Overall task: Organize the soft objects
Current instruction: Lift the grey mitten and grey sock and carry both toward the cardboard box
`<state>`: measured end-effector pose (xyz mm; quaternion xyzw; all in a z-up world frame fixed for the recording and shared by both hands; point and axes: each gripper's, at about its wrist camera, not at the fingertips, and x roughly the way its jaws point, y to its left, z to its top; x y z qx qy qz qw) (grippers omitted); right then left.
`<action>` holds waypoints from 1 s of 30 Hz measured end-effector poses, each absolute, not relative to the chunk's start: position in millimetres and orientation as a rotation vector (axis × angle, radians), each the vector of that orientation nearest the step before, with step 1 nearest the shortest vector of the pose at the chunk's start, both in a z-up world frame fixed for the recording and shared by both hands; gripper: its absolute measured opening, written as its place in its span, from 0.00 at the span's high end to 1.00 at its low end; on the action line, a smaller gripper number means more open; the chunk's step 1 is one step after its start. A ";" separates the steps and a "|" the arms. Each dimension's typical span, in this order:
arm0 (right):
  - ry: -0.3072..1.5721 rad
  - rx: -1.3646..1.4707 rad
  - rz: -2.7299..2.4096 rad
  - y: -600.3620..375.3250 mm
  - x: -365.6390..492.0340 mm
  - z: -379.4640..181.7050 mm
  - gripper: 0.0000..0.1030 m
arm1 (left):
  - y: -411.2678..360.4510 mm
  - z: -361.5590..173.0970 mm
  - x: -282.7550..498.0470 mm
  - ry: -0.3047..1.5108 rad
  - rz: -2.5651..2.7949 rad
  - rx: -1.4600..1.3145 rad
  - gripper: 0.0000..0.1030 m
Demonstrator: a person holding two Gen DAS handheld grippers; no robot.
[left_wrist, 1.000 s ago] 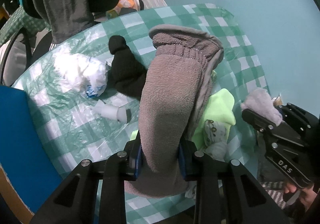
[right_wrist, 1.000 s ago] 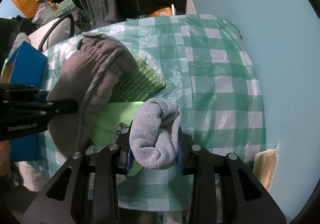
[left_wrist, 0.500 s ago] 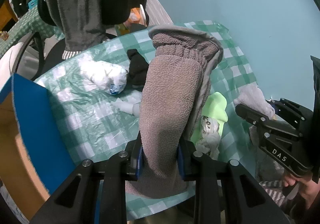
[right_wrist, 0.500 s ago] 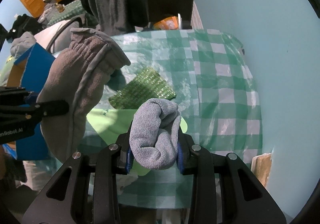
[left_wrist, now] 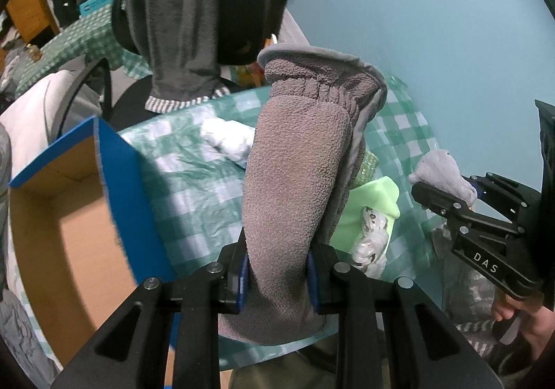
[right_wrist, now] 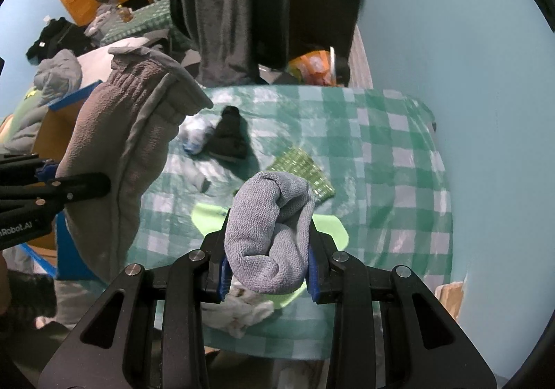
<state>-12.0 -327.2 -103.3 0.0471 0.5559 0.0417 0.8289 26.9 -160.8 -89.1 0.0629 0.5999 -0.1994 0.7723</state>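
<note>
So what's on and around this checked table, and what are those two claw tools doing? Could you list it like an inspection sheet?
Surface: table under a green checked cloth.
Job's things: brown fleece mitten; rolled grey sock; black sock, lime cloth and green mesh pad on the cloth.
Clutter: white wad.
Grippers: left gripper clamps the mitten; right gripper clamps the grey sock.
Cables: nothing seen.
Surroundings: open blue cardboard box beside the table, draped chair, blue wall.
</note>
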 end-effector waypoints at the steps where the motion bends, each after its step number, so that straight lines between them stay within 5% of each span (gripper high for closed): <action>1: 1.177 0.095 0.096 -323.7 -10.5 -101.0 0.69 | -156.7 -86.3 26.4 1.295 -0.425 0.133 0.75; 30: 1.113 -0.026 0.323 -206.5 20.4 -65.1 0.69 | -37.2 -38.0 8.2 1.196 -0.226 -0.041 0.75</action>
